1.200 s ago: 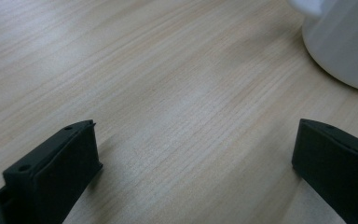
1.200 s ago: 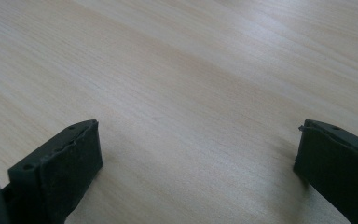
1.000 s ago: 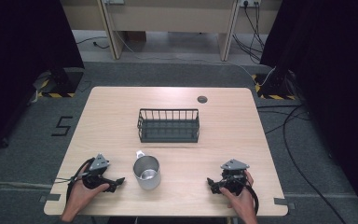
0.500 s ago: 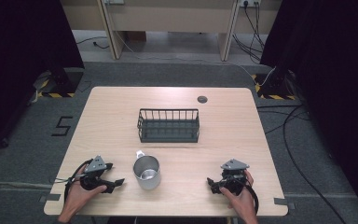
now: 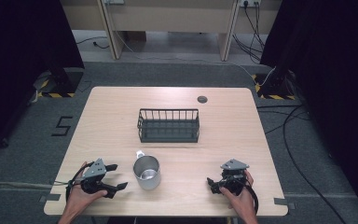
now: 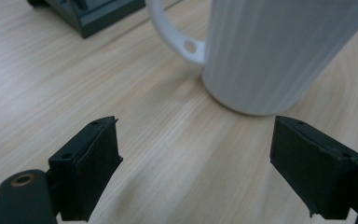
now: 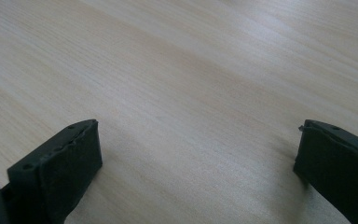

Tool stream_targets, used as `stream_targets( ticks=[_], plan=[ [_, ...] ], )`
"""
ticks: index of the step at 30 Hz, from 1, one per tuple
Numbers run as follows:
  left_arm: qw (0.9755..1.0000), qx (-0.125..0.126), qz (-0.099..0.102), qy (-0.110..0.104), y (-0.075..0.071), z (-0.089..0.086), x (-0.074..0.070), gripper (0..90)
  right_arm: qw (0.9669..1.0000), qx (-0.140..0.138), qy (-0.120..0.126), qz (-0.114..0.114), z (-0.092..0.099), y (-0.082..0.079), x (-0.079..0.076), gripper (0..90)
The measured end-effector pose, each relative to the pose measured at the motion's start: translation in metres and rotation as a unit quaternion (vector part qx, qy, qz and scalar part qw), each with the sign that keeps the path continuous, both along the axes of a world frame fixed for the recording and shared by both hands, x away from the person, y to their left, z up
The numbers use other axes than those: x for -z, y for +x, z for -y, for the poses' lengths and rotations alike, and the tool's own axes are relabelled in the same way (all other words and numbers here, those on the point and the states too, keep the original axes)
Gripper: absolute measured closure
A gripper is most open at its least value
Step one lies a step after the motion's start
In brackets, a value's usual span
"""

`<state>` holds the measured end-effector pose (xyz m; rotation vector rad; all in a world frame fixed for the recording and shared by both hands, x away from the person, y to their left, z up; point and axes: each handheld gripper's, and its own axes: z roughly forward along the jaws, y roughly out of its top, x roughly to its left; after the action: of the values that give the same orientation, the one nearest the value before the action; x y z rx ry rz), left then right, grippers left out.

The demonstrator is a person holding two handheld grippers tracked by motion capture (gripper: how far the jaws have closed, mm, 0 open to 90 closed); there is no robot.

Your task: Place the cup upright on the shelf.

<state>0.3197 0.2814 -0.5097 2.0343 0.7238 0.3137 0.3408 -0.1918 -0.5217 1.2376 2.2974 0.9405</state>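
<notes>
Left tool [image 5: 113,177] sits near the desk's [image 5: 261,140] front-left corner, held by the person's left hand [image 5: 77,198], jaws spread wide with nothing between them, pointing right toward the mug. In the left gripper view the left tool [image 6: 196,163] shows both black jaws well apart over bare wood, and the mug's [image 6: 279,51] base stands just beyond the jaw tips, not touching them, its handle [image 6: 175,35] with a small hole sticking out to the view's left. A dark corner of the rack [image 6: 91,14] sits at the top edge of that view. Metal mug [image 5: 147,171] stands upright near the front edge, a little left of center, just beside the left tool, its handle [image 5: 140,154] pointing toward the far edge. Black wire rack [image 5: 168,125] sits at about the middle of the desk, well apart from the mug, and looks empty. A small dark round disc [image 5: 202,99] lies near the far edge, right of center. Right tool [image 5: 213,183] rests near the front edge toward the right corner, gripped by the right hand [image 5: 238,198], grey three-cornered plate on top, jaws pointing left. Right gripper view: right tool [image 7: 198,163] jaws wide apart, only bare wood grain between them.
</notes>
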Motion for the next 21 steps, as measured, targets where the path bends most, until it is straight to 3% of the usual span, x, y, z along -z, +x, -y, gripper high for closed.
stream_targets(
  ticks=[9, 16, 21],
  plan=[
    [0.9990, 0.014, 0.039, -0.016, -0.013, 0.008, -0.013, 15.1, 1.0000, -0.001, 0.000, 0.000, 0.000, 0.000, 0.000, 0.5],
    [0.9954, 0.040, 0.080, -0.033, -0.019, 0.014, -0.027, 15.1, 1.0000, -0.001, 0.000, -0.001, 0.000, 0.000, 0.000, 0.5],
    [0.9941, 0.051, 0.089, -0.037, -0.019, 0.019, -0.031, 15.1, 1.0000, -0.003, 0.000, 0.000, 0.000, 0.000, 0.000, 0.5]
  ],
)
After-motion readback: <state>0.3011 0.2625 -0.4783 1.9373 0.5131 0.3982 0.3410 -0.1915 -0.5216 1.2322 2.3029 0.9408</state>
